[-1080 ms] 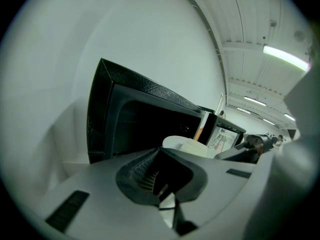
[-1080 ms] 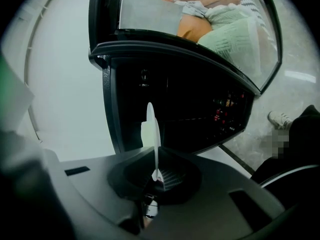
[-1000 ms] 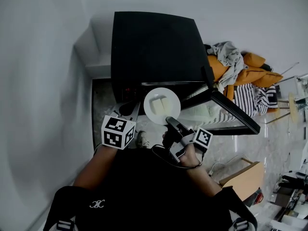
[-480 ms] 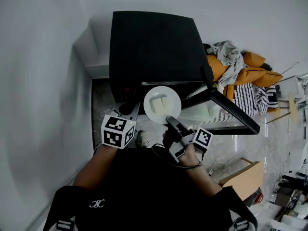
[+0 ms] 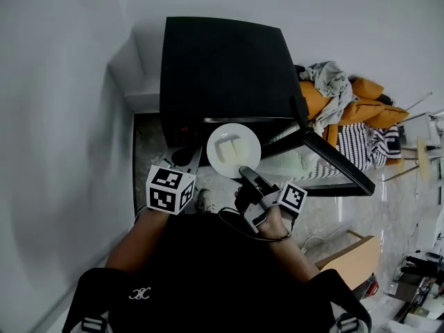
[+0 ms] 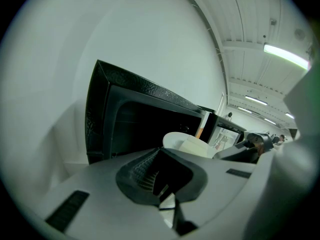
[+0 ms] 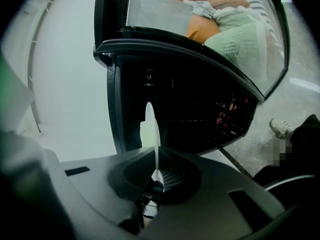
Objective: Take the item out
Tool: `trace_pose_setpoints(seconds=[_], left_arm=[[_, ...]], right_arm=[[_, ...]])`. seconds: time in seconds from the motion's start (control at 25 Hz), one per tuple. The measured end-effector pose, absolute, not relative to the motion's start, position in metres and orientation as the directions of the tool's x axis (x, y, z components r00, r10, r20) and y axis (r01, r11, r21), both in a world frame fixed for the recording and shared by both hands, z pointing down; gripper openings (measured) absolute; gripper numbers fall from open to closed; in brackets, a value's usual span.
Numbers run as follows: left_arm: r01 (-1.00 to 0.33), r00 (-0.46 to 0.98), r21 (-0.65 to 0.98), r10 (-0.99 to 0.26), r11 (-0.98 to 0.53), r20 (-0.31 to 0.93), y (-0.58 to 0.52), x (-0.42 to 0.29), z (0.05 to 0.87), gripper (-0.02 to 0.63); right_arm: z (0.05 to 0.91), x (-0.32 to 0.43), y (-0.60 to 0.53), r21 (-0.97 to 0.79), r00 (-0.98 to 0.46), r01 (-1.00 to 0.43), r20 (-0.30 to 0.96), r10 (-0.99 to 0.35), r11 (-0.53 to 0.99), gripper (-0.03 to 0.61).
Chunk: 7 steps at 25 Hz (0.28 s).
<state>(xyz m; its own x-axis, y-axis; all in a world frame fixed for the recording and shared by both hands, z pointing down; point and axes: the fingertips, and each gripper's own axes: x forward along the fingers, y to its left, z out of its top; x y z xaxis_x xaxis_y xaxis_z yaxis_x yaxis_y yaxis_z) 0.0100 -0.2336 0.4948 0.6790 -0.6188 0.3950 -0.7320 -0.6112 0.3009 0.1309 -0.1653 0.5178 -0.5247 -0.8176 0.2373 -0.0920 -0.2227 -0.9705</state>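
Note:
A white plate point(image 5: 234, 151) carrying two pale blocks point(image 5: 227, 150) hangs just in front of the open black microwave point(image 5: 222, 68). My right gripper point(image 5: 245, 174) is shut on the plate's near rim. In the right gripper view the plate point(image 7: 151, 129) stands edge-on between the jaws of that gripper point(image 7: 156, 176), with a pale block point(image 7: 144, 134) to its left and the dark oven cavity point(image 7: 190, 109) behind. My left gripper point(image 5: 187, 159) is beside the plate's left edge, jaws together on nothing. The left gripper view shows this gripper point(image 6: 161, 180), the plate point(image 6: 174, 140) and the right gripper point(image 6: 255, 141) beyond.
The microwave door point(image 5: 326, 161) swings out to the right with its glass facing up. An orange sofa point(image 5: 350, 103) with clothes and a striped cushion point(image 5: 357, 141) lies to the right, a cardboard box point(image 5: 350, 255) lower right. A white wall point(image 5: 62, 116) is on the left.

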Motion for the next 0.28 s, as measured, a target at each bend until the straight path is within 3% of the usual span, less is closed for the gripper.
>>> trace_pose_setpoints(seconds=[0.28], left_arm=[[-0.73,0.681,0.3,-0.618,-0.614,0.394,-0.2304,0.0115,0.494,0.0]], right_arm=[[0.515,0.1316,-0.166,-0.972,-0.526,-0.09,0.23,-0.819,-0.215,0.02]])
